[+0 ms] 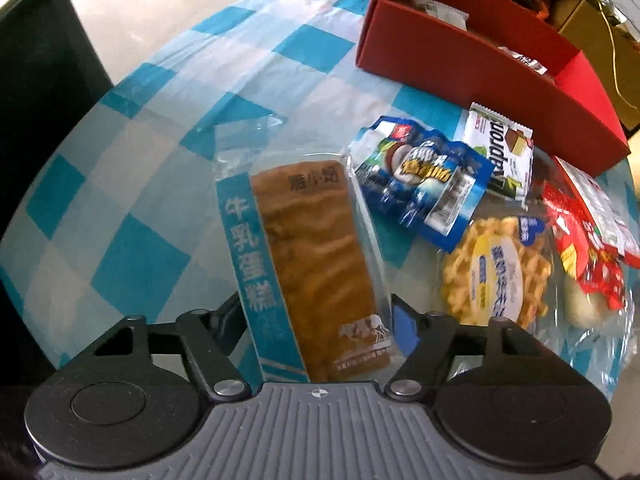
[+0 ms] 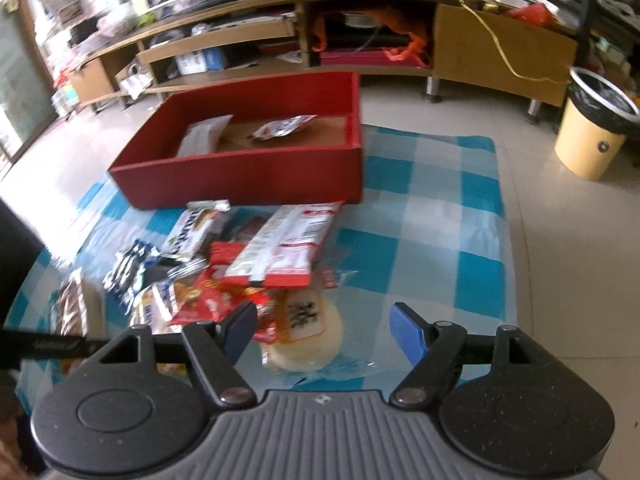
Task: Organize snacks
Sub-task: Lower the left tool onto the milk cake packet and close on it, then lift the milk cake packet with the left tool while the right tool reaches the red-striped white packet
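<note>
A long milk-cake packet (image 1: 316, 248), brown cake beside a teal strip, lies on the checked cloth. My left gripper (image 1: 320, 320) points down over it, and both pads touch the wrapper's edges. To its right lie a blue packet (image 1: 424, 184), a white-green wafer packet (image 1: 496, 148), a waffle (image 1: 496, 276) and red packets (image 1: 580, 232). The red box (image 2: 248, 176) stands behind the pile with a white packet (image 2: 204, 136) and a red-silver packet (image 2: 284, 126) inside. My right gripper (image 2: 324, 332) hangs open above a pale round bun (image 2: 308, 340) and holds nothing.
The blue-and-white checked cloth (image 1: 140, 160) covers a round table whose edge curves along the left. A dark chair (image 1: 40, 80) stands past that edge. On the floor beyond are a yellow bin (image 2: 596, 128) and a long wooden cabinet (image 2: 500, 48).
</note>
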